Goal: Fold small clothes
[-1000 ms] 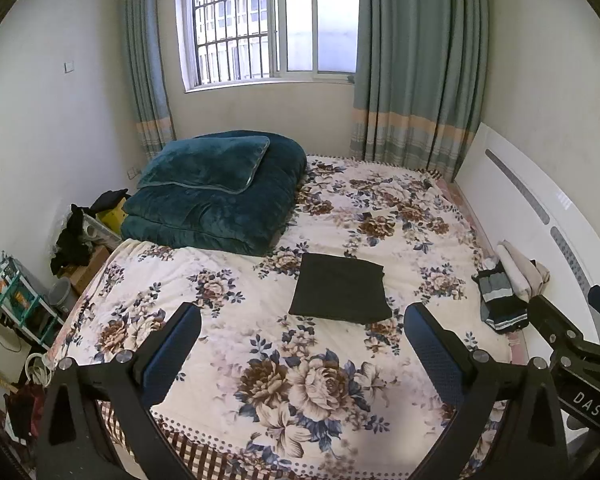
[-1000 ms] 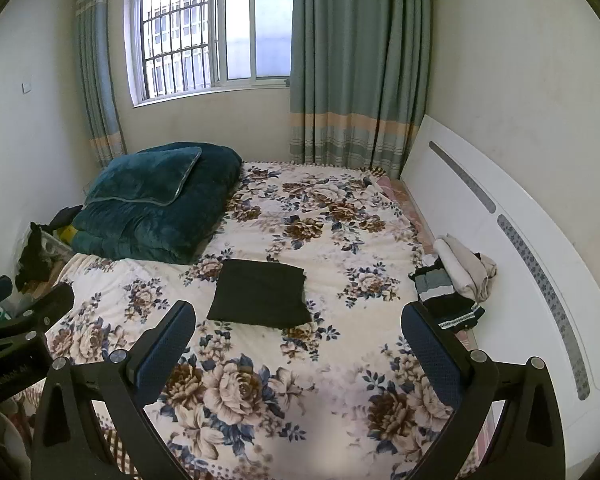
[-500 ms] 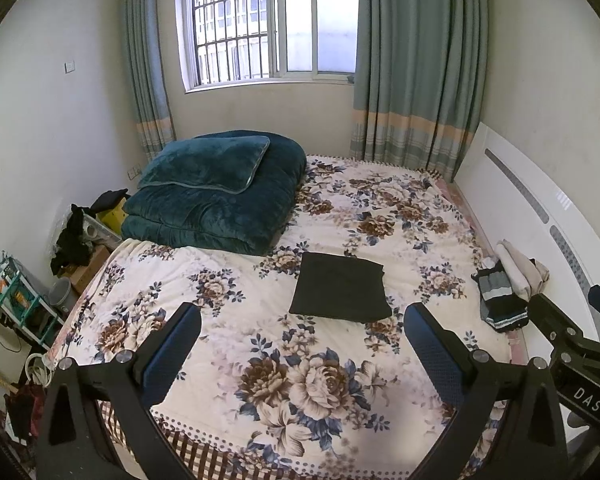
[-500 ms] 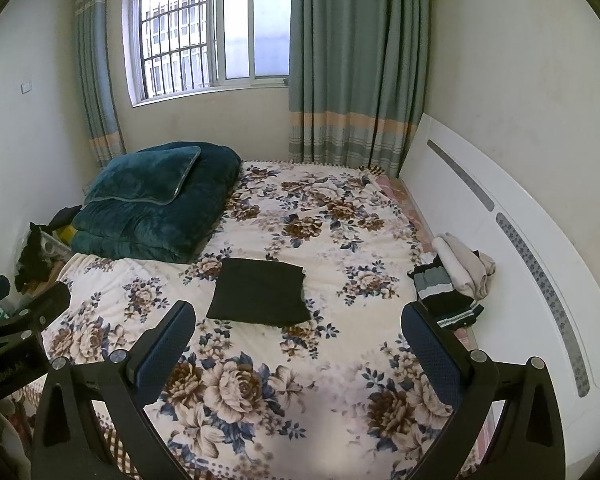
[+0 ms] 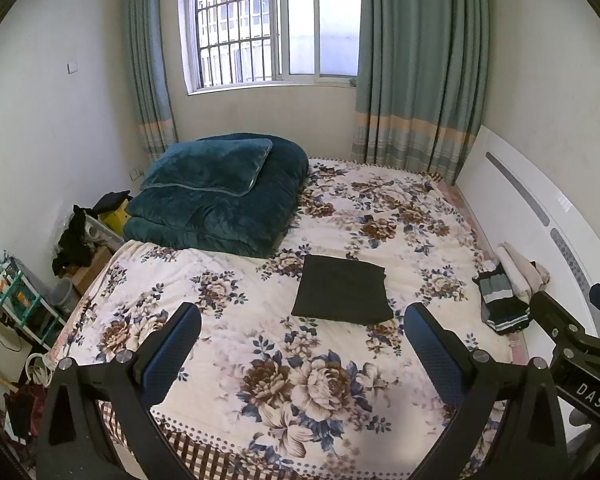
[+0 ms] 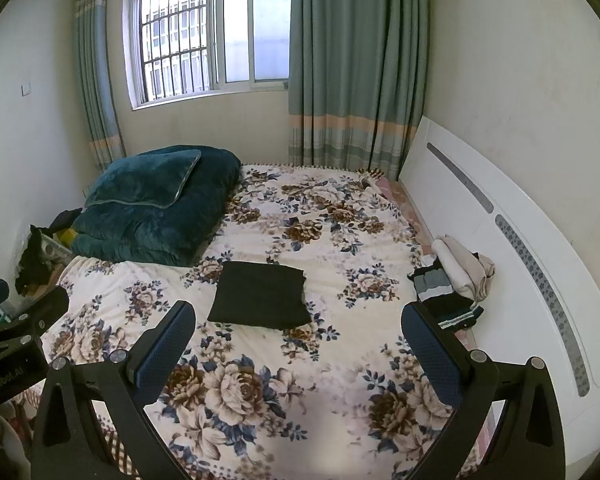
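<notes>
A dark folded garment lies flat as a neat rectangle in the middle of the floral bed cover. Both grippers hover above the near end of the bed, short of the garment and not touching it. My left gripper is open with nothing between its blue pads. My right gripper is open and empty too. A small pile of clothes, striped dark pieces and beige ones, rests at the bed's right side against the white headboard.
A folded teal quilt with a pillow on top fills the bed's far left corner. Clutter, a bin and a rack stand on the floor to the left. The window and curtains are behind the bed.
</notes>
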Demonstrator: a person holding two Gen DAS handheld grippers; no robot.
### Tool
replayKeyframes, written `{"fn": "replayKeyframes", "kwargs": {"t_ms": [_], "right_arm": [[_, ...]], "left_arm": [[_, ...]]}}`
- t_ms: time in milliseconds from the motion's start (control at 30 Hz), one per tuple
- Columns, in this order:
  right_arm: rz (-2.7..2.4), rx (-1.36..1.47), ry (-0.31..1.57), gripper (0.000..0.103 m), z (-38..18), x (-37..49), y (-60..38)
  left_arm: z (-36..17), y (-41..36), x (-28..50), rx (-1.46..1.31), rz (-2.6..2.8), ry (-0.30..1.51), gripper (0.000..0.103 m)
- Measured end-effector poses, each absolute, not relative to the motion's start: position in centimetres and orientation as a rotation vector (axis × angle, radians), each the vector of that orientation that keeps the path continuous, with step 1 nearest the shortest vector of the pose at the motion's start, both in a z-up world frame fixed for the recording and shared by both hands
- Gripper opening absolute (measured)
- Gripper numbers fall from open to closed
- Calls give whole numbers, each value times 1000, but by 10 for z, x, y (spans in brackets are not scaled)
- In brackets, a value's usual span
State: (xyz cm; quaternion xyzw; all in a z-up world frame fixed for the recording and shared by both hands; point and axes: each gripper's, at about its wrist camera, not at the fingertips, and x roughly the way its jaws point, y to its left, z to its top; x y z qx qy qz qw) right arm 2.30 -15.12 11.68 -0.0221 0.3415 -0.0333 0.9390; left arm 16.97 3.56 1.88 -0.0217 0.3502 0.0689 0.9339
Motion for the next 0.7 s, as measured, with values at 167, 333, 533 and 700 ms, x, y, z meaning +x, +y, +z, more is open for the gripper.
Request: {"fn": "replayKeyframes", "kwargs": {"t_ms": [167,333,533,700], "right_arm": [[-68,-45,695,103,117,23,-152],[-67,-44,693,103,118,24,-150],[-67,-44,693,103,121,29,-151],[-67,-45,694,103,122,30,-151]], "left_arm": [[20,36,168,-45,140,717,103],[19,35,168,-47,140,718,103],[20,34,169,-48,140,718,103],[22,34,168,-46,144,716,103]]}}
